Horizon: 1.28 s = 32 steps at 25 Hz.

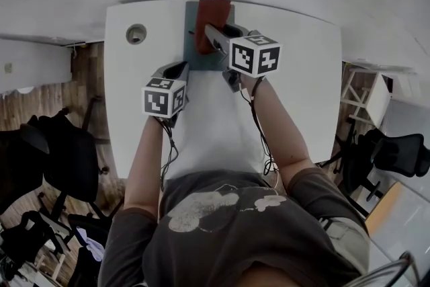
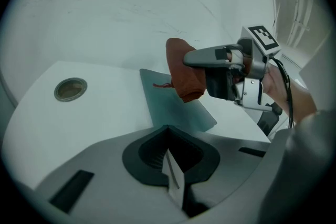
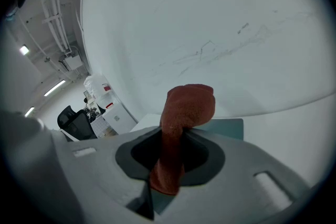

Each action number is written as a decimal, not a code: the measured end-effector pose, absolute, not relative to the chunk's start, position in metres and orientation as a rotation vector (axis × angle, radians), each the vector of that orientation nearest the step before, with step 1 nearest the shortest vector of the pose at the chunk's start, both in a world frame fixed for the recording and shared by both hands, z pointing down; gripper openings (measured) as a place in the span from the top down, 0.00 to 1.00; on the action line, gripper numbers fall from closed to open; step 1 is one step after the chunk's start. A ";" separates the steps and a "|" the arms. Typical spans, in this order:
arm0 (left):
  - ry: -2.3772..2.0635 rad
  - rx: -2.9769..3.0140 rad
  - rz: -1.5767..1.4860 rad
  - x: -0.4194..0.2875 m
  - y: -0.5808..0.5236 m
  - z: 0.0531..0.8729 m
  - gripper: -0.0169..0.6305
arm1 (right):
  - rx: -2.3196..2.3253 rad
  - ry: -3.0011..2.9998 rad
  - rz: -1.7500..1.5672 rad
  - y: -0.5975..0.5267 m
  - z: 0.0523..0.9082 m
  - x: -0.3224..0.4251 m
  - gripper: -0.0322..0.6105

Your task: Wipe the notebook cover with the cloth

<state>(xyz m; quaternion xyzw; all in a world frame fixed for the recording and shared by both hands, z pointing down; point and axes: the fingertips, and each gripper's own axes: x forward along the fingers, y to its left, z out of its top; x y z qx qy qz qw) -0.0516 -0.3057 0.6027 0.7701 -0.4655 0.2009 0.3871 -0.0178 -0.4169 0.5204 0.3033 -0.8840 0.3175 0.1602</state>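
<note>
A teal-grey notebook [image 1: 193, 44] lies flat at the far middle of the white table [image 1: 302, 77]. My right gripper [image 1: 213, 35] is above it, shut on a rust-red cloth [image 1: 211, 22] that bunches past the jaws. In the left gripper view the cloth [image 2: 184, 68] hangs from the right gripper [image 2: 190, 59] over the notebook [image 2: 173, 105]; whether they touch is unclear. In the right gripper view the cloth [image 3: 181, 123] is pinched in the right gripper [image 3: 170, 160], with the notebook [image 3: 228, 127] behind. My left gripper [image 1: 180, 68] sits just near-left of the notebook, its jaws [image 2: 168, 134] shut and holding nothing.
A round cable hole [image 1: 136, 33] is in the table's far left corner, also in the left gripper view [image 2: 70, 89]. A white wall rises right behind the table. Black office chairs [image 1: 64, 151] stand on the floor at left, another chair [image 1: 396, 151] and a white rack [image 1: 366, 94] at right.
</note>
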 end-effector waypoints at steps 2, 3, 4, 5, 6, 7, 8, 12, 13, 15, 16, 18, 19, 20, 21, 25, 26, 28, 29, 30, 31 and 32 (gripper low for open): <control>-1.193 1.964 0.515 -0.051 -0.305 0.604 0.98 | 0.849 -2.525 0.876 -0.423 0.521 -0.028 0.83; -1.199 1.967 0.518 -0.051 -0.305 0.605 0.98 | 0.841 -2.526 0.863 -0.425 0.522 -0.033 0.83; -1.203 1.970 0.521 -0.051 -0.305 0.605 0.98 | 0.833 -2.526 0.855 -0.427 0.523 -0.038 0.83; -1.206 1.972 0.523 -0.051 -0.305 0.604 0.98 | 0.826 -2.525 0.852 -0.430 0.525 -0.043 0.83; -1.207 1.975 0.525 -0.051 -0.306 0.604 0.98 | 0.822 -2.522 0.851 -0.433 0.528 -0.048 0.83; -1.206 1.977 0.527 -0.051 -0.306 0.604 0.98 | 0.818 -2.519 0.850 -0.436 0.530 -0.053 0.83; -1.203 1.980 0.529 -0.052 -0.306 0.604 0.98 | 0.813 -2.516 0.847 -0.439 0.532 -0.057 0.83; -1.185 1.986 0.533 -0.051 -0.307 0.603 0.98 | 0.771 -2.513 0.818 -0.449 0.537 -0.068 0.83; -1.183 1.986 0.533 -0.051 -0.307 0.602 0.98 | 0.769 -2.512 0.808 -0.452 0.538 -0.068 0.83; -1.183 1.985 0.534 -0.050 -0.307 0.603 0.98 | 0.770 -2.507 0.798 -0.457 0.541 -0.070 0.83; -1.185 1.984 0.535 -0.051 -0.307 0.603 0.98 | 0.771 -2.502 0.797 -0.459 0.544 -0.071 0.83; -1.185 1.984 0.535 -0.052 -0.307 0.603 0.98 | 0.769 -2.493 0.798 -0.463 0.549 -0.074 0.83; -1.184 1.983 0.534 -0.051 -0.308 0.603 0.98 | 0.768 -2.487 0.795 -0.465 0.552 -0.075 0.83; -1.182 1.983 0.534 -0.050 -0.308 0.603 0.98 | 0.767 -2.480 0.790 -0.466 0.555 -0.075 0.83; -1.181 1.981 0.533 -0.049 -0.308 0.603 0.98 | 0.768 -2.474 0.784 -0.467 0.557 -0.074 0.83; -1.174 1.973 0.529 -0.050 -0.307 0.602 0.98 | 0.786 -2.452 0.768 -0.470 0.562 -0.071 0.83; -1.172 1.972 0.529 -0.051 -0.307 0.602 0.98 | 0.791 -2.450 0.771 -0.471 0.562 -0.069 0.83; -1.171 1.970 0.531 -0.051 -0.308 0.602 0.98 | 0.800 -2.446 0.773 -0.473 0.563 -0.066 0.83; -1.170 1.968 0.532 -0.052 -0.308 0.603 0.98 | 0.807 -2.439 0.771 -0.473 0.565 -0.064 0.83; -1.168 1.966 0.531 -0.053 -0.307 0.604 0.98 | 0.818 -2.428 0.770 -0.474 0.566 -0.060 0.83; -1.164 1.963 0.529 -0.054 -0.307 0.604 0.98 | 0.829 -2.419 0.772 -0.474 0.568 -0.056 0.83; -1.160 1.961 0.526 -0.054 -0.307 0.604 0.98 | 0.840 -2.413 0.779 -0.475 0.569 -0.052 0.83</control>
